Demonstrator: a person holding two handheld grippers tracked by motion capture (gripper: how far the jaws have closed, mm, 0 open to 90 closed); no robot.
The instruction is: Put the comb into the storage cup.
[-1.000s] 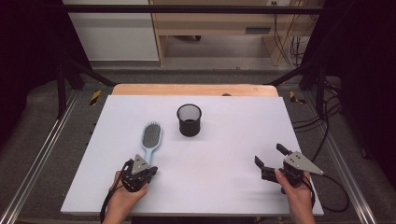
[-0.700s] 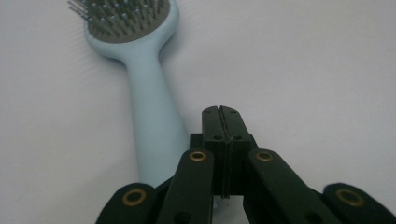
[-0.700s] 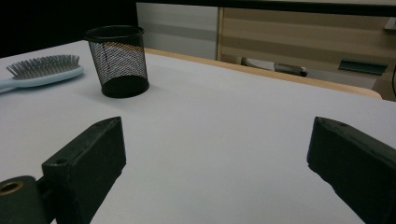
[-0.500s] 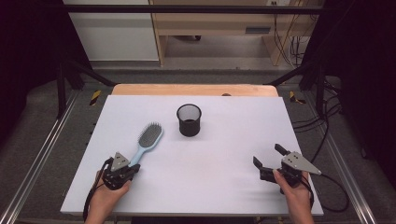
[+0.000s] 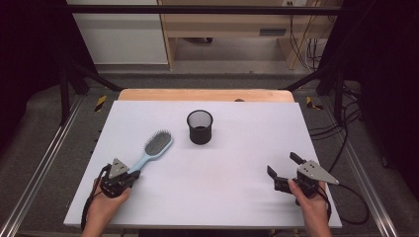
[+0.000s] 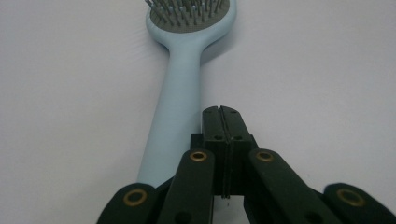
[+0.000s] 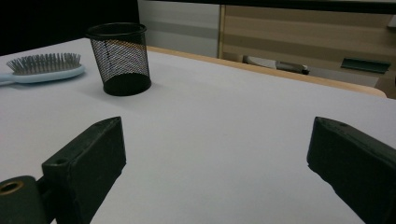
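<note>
A light blue hairbrush [image 5: 157,145] lies bristles up on the white table [image 5: 247,148], left of centre, with its handle pointing to the near left. My left gripper [image 5: 134,174] sits at the handle's end, jaws shut with nothing between them. In the left gripper view the hairbrush [image 6: 180,84] runs along the left side of my left gripper [image 6: 221,109]. A black mesh cup [image 5: 200,127] stands upright mid-table. My right gripper [image 5: 282,164] rests open near the front right, empty; in the right gripper view the cup [image 7: 120,58] and hairbrush [image 7: 44,65] lie beyond my right gripper [image 7: 217,128].
A wooden strip [image 5: 205,95] borders the table's far edge. Black frame posts [image 5: 64,94] and metal rails [image 5: 39,173] flank the table, and cables [image 5: 346,128] trail on the floor at the right. Wide bare tabletop lies between the two grippers.
My left gripper has moved left along the near edge. The brush handle has swung left with it, so the brush now lies tilted instead of nearly straight. The right gripper has stayed put.
</note>
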